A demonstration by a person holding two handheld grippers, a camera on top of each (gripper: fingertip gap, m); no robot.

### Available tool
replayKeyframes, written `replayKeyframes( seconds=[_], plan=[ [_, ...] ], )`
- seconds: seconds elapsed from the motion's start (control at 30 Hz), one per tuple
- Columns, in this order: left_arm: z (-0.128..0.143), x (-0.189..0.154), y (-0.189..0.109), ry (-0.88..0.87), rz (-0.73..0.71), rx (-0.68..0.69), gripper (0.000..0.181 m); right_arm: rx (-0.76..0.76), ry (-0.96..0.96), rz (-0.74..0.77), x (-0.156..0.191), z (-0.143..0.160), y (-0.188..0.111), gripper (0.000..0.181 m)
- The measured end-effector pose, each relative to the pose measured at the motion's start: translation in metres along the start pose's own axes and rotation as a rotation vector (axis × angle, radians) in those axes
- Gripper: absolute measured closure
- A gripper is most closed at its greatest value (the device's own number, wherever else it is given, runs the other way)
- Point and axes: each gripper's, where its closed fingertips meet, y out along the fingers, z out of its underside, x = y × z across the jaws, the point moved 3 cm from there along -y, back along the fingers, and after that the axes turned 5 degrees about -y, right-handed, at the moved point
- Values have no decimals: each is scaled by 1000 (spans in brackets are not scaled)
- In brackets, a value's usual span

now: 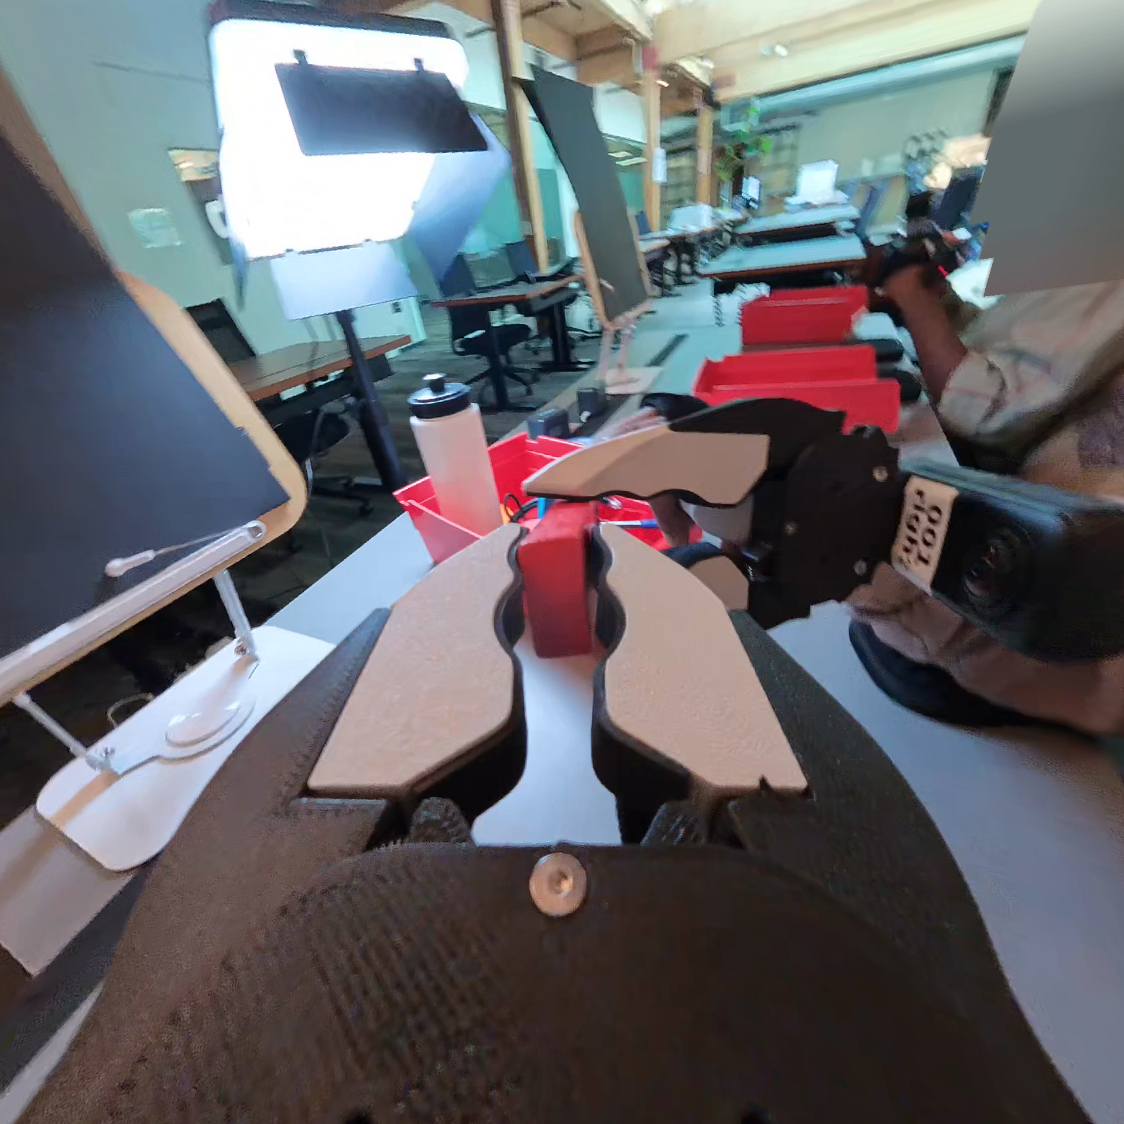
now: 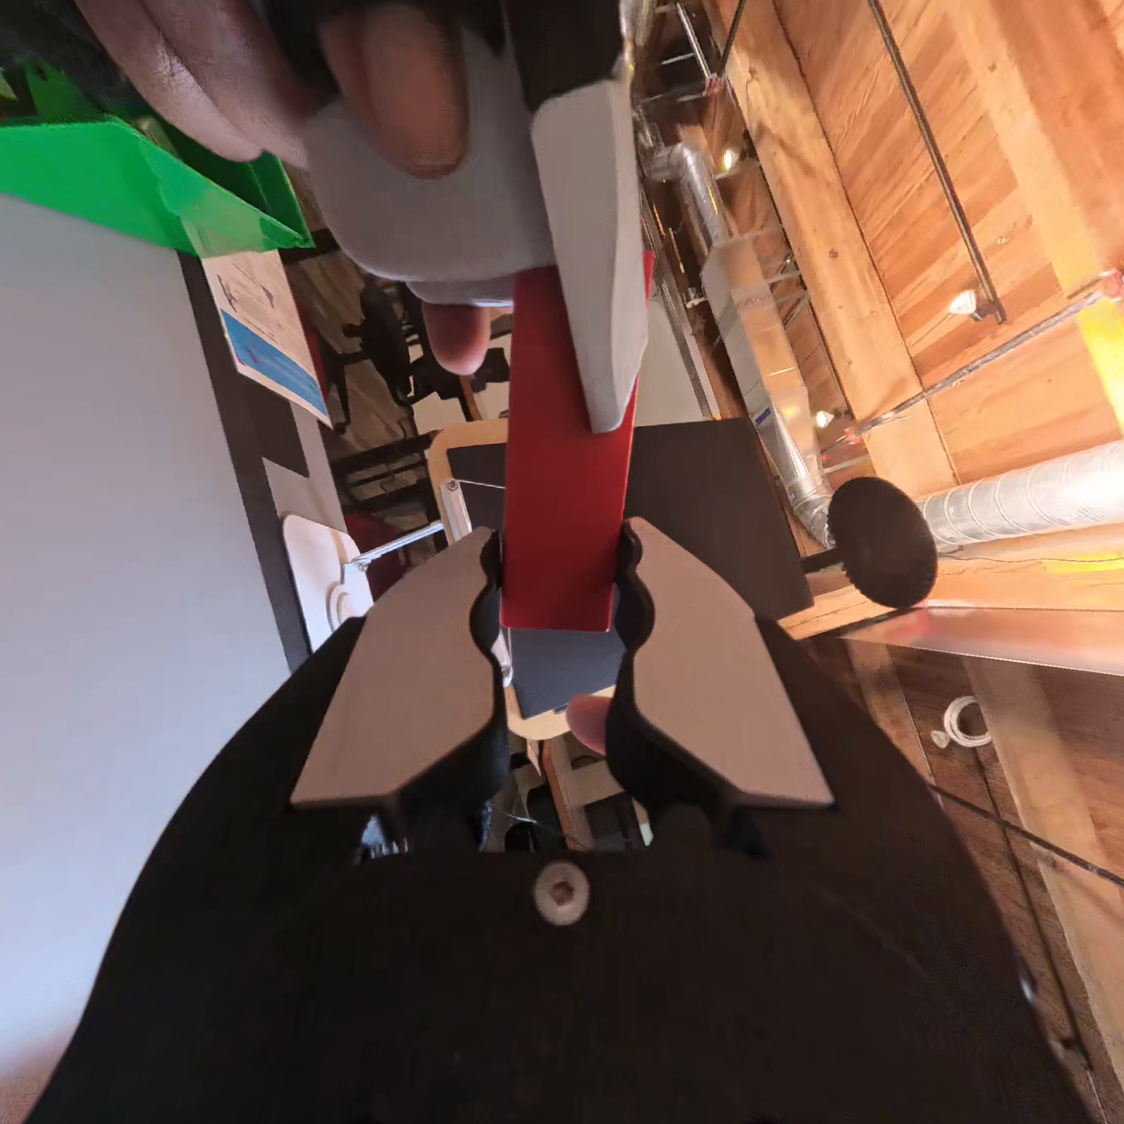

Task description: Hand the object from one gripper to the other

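Note:
A flat red block (image 1: pixel 556 596) is held above the grey table between both grippers. My left gripper (image 1: pixel 556 541) is shut on its near end, with both pads against its sides. The right gripper reaches in from the right in the left wrist view, and one of its fingers (image 1: pixel 645 468) lies over the block's far end. In the right wrist view, my right gripper (image 2: pixel 562 547) is shut on the end of the red block (image 2: pixel 565 486). The left gripper's fingers (image 2: pixel 590 274) clamp the other end, with a person's hand behind them.
A red bin (image 1: pixel 426 523) holding a white bottle (image 1: pixel 453 456) stands just beyond the block. More red bins (image 1: pixel 797 377) stand at the back right. A dark board on a stand (image 1: pixel 121 426) is at the left, and a green bin (image 2: pixel 152 188) sits on the table (image 1: pixel 912 851). The grippers are tip to tip, or close to it.

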Motion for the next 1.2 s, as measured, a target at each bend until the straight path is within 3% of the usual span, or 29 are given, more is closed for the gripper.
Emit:
replayKeyframes(
  seconds=[0.1,0.2,0.33,0.43,0.5,0.57,0.67,0.73,0.83,0.97,1.07,1.13,1.2],
  plan=[
    [-2,-3,-8,107,81,1,164,-89,158,-58,-4,-6,-3,144],
    [-21,-16,-27,247,168,-179,164,-235,555,-238,-20,-16,-13,134],
    [-46,-39,-49,173,361,-386,164,-593,1056,-487,-44,-39,-39,128],
    [-45,-43,-48,122,408,-430,164,-748,1177,-526,-56,-54,-49,143],
    [-42,-42,-43,64,437,-449,164,-705,1146,-496,-57,-55,-48,162],
    [-38,-31,-33,-16,390,-437,161,-629,1087,-454,-61,-45,-46,163],
    [-19,2,-13,-115,187,-277,149,-446,899,-339,-61,-25,-38,164],
    [-3,20,-5,-190,91,-172,152,-319,682,-196,-61,-13,-34,164],
    [7,21,3,-410,180,-130,134,-200,336,-1,-55,-7,-28,164],
    [4,16,7,-833,422,-221,121,-185,-117,170,-20,-18,-18,164],
    [16,24,13,-953,425,-216,128,-246,-210,170,15,-33,-11,164],
    [28,31,16,-920,360,-166,151,-241,-246,179,29,-36,-6,164],
    [33,37,14,-857,335,-146,154,-233,-192,123,36,-31,-3,162]
  ],
)
